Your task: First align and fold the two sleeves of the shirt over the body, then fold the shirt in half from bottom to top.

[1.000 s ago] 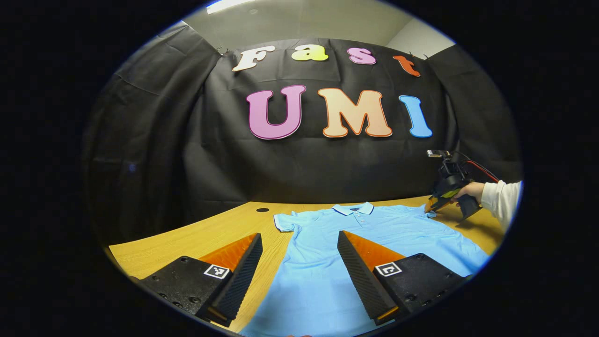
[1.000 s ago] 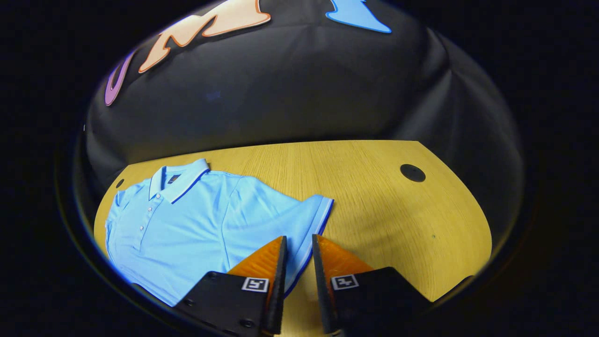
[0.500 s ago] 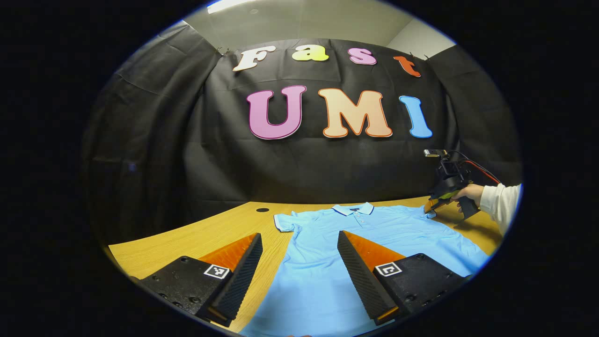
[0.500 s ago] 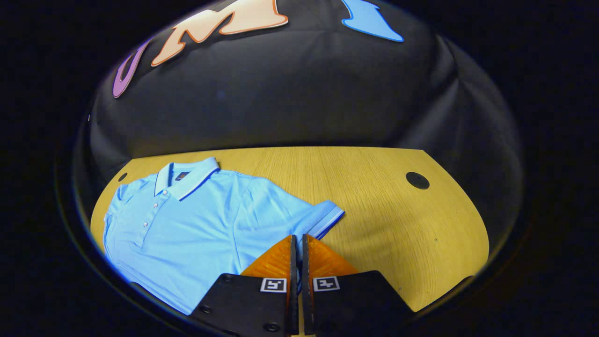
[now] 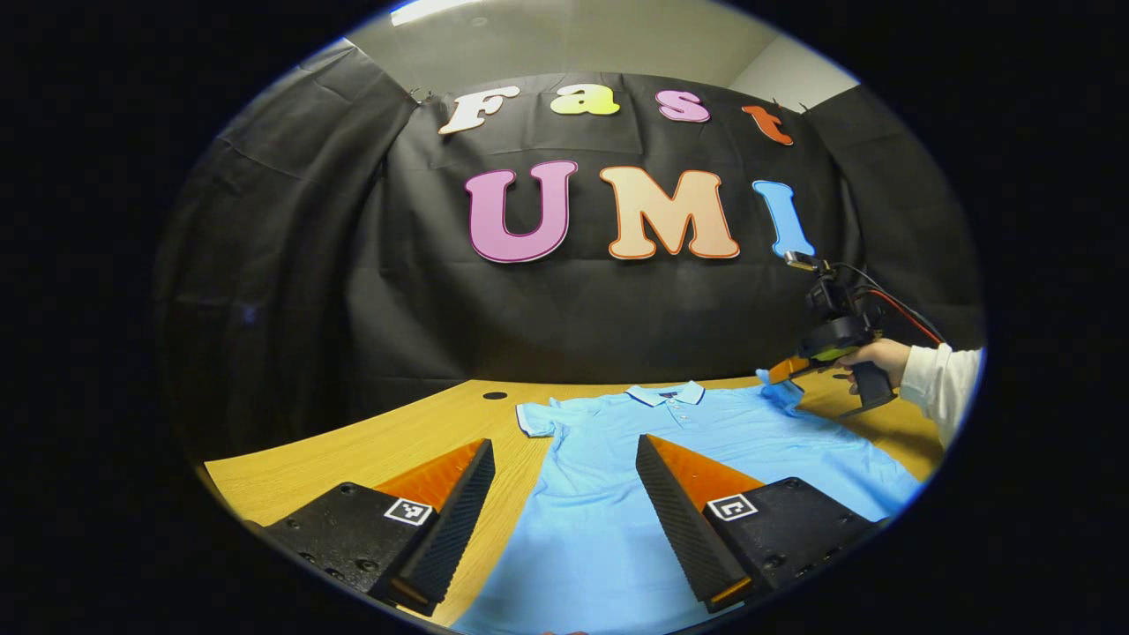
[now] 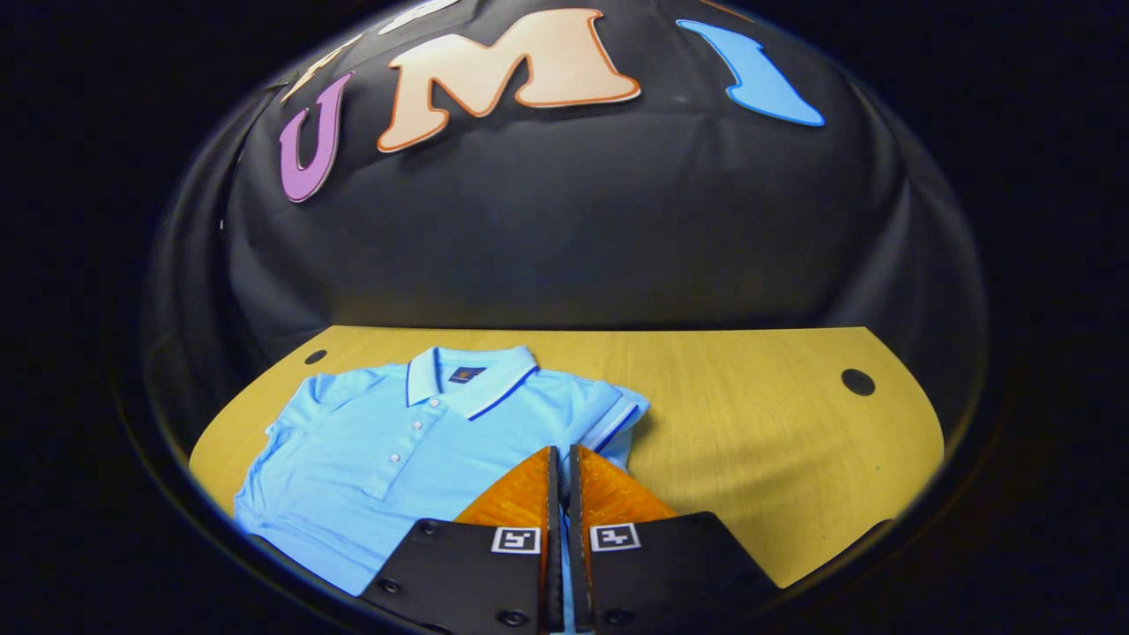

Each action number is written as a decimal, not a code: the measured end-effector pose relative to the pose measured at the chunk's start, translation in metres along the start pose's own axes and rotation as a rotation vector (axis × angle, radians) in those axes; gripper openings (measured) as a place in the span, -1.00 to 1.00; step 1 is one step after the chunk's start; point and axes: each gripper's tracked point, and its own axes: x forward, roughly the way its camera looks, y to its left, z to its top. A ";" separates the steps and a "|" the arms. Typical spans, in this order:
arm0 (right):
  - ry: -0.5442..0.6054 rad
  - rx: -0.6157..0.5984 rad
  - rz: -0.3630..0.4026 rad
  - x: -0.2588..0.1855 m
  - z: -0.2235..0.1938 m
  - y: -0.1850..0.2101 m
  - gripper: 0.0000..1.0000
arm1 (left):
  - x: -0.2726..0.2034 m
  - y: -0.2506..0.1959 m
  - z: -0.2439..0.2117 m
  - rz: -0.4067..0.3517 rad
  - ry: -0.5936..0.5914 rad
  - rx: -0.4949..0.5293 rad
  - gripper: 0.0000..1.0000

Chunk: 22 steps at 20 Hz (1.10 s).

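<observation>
Shirt (image 5: 706,441): light-blue polo, dark-trimmed collar and cuffs, buttoned placket, lying face-up on wooden table (image 5: 353,450). Right gripper (image 6: 559,459), fingers pressed together on the cuff of one sleeve (image 6: 617,419), which is bunched and raised off the table. Left gripper (image 5: 564,472): fingers wide apart, holding nothing, over the shirt's lower body. Left gripper view adds the hand (image 5: 869,354) w/ white cuff on the right gripper (far side); right gripper view adds the collar's inner label.
</observation>
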 end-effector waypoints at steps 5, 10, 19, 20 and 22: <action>0.039 0.091 0.154 0.003 -0.014 0.044 -0.87 | 0.001 0.000 0.000 0.000 -0.001 -0.003 0.92; 0.088 0.141 0.211 0.004 -0.028 0.054 -0.23 | 0.000 0.001 0.001 0.000 -0.002 -0.004 0.93; 0.005 0.106 0.210 -0.025 -0.006 0.056 0.96 | 0.000 0.000 0.000 -0.006 -0.003 -0.004 0.94; -0.006 0.098 0.203 -0.030 -0.005 0.055 0.96 | 0.000 -0.001 0.000 -0.010 -0.003 -0.005 0.92; -0.037 0.073 0.197 -0.048 -0.003 0.054 0.97 | 0.001 -0.001 0.000 -0.014 -0.004 -0.004 0.93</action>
